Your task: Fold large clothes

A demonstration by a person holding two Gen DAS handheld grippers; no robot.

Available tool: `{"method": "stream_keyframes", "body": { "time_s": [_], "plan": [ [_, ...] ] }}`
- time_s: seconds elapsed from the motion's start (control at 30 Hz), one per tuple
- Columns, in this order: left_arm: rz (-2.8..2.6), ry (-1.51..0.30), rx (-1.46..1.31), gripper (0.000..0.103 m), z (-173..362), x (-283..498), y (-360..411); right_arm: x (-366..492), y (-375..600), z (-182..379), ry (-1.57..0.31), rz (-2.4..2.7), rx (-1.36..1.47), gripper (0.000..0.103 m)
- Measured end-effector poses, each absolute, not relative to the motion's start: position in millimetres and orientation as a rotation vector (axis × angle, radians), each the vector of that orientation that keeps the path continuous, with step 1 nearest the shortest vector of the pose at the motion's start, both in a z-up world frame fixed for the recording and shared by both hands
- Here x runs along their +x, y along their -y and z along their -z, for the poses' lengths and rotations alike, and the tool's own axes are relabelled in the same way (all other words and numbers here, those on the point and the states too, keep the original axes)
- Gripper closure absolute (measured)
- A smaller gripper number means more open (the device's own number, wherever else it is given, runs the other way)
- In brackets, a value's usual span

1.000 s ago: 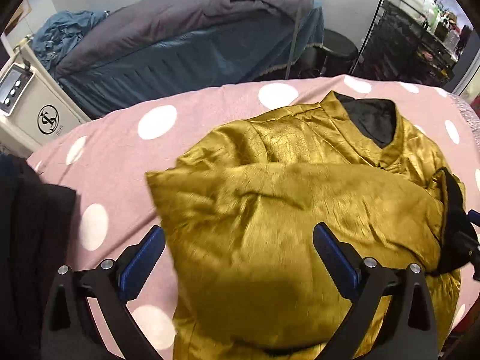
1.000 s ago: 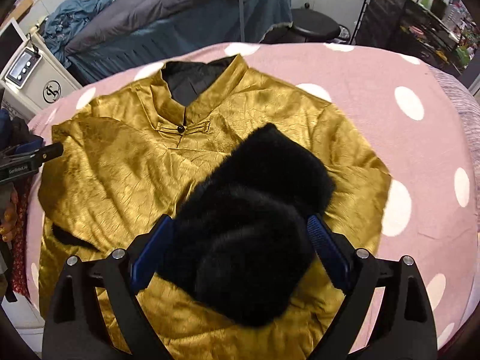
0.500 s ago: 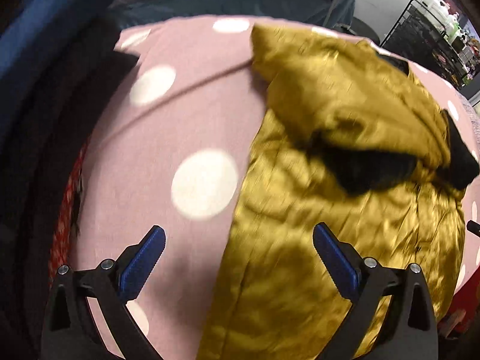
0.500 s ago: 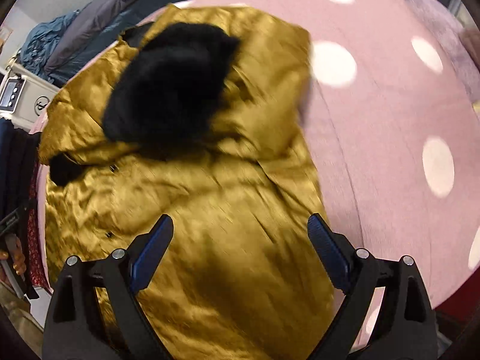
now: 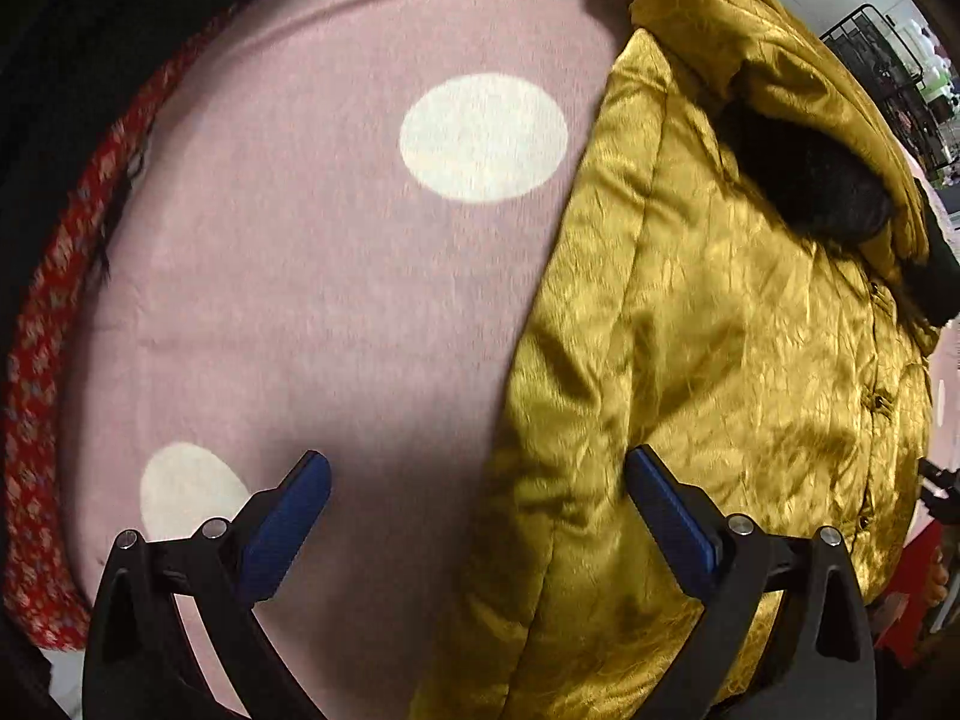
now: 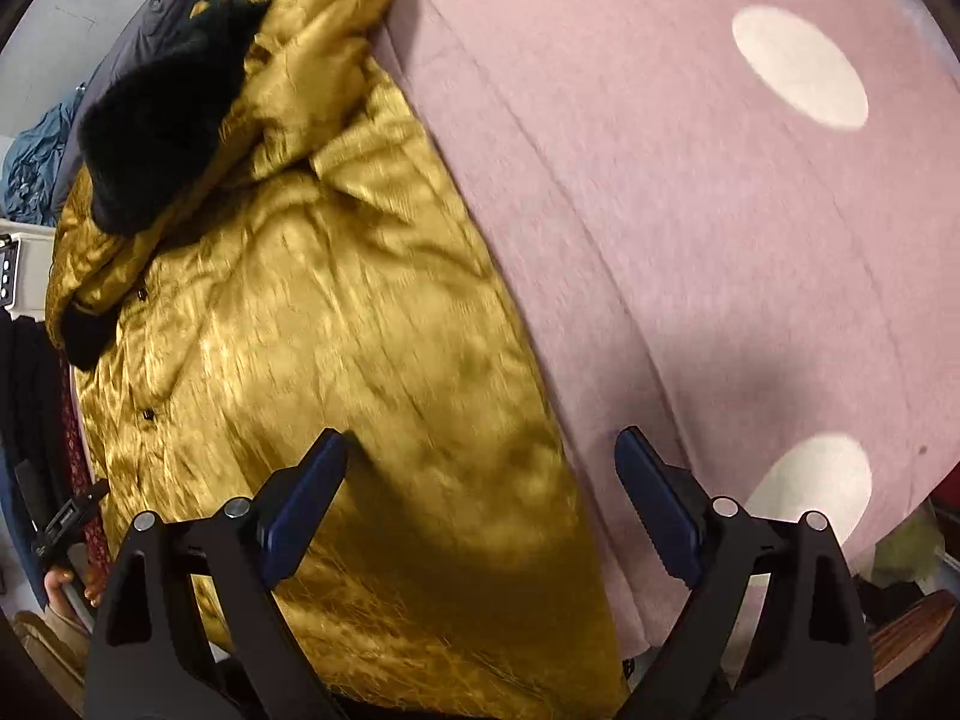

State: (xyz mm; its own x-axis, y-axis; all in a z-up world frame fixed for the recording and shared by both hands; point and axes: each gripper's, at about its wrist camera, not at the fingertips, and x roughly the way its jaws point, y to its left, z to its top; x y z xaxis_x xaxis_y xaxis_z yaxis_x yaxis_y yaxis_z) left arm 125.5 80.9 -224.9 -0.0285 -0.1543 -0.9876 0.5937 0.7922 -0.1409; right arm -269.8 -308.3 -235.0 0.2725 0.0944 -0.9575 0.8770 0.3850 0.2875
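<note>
Gold jacket [image 5: 720, 360] runs lengthwise ahead between both gaping, empty grippers: left gripper [image 5: 477, 504] straddles one side edge, right gripper [image 6: 480, 480] the other.

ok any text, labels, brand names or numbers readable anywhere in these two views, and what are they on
None can be read.
The white device at the left edge of the right wrist view shows a small panel with buttons, too small and cut off to read.
The gold jacket, the pink dotted blanket, the left gripper and the right gripper show no writing.
</note>
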Motion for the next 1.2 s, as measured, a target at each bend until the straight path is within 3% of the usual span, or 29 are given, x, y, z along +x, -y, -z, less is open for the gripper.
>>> {"method": "stream_keyframes", "body": {
  "time_s": [0.27,0.5,0.57,0.67,0.73,0.77,0.8,0.87,0.97,1.2],
  "plan": [
    [0.768,-1.528,0.365,0.008,222,97,-92,-278,273,236,-1.278,0.551,1.032,0.013],
    [0.871,-1.524,0.454,0.031,219,68,-101,-304,254,241,-1.305,0.466,1.068,0.013],
    [0.881,-1.543,0.424,0.044,216,66,-110,-313,252,242,-1.303,0.449,1.097,0.014],
    [0.896,-1.565,0.399,0.056,214,58,-125,-329,252,244,-1.317,0.421,1.112,0.023],
    [0.896,-1.571,0.404,0.065,215,53,-128,-332,246,243,-1.327,0.417,1.099,0.035],
    [0.893,-1.578,0.399,0.074,215,52,-130,-340,246,241,-1.328,0.417,1.099,0.041],
    [0.898,-1.591,0.383,0.083,214,54,-128,-342,247,241,-1.331,0.418,1.107,0.055],
    [0.905,-1.588,0.388,0.087,210,60,-127,-350,249,237,-1.324,0.417,1.126,0.085],
    [0.943,-1.553,0.453,0.092,198,52,-123,-353,249,226,-1.294,0.375,1.127,0.092],
    [0.986,-1.58,0.503,0.094,194,39,-124,-347,239,211,-1.336,0.34,1.09,0.094]
  ]
}}
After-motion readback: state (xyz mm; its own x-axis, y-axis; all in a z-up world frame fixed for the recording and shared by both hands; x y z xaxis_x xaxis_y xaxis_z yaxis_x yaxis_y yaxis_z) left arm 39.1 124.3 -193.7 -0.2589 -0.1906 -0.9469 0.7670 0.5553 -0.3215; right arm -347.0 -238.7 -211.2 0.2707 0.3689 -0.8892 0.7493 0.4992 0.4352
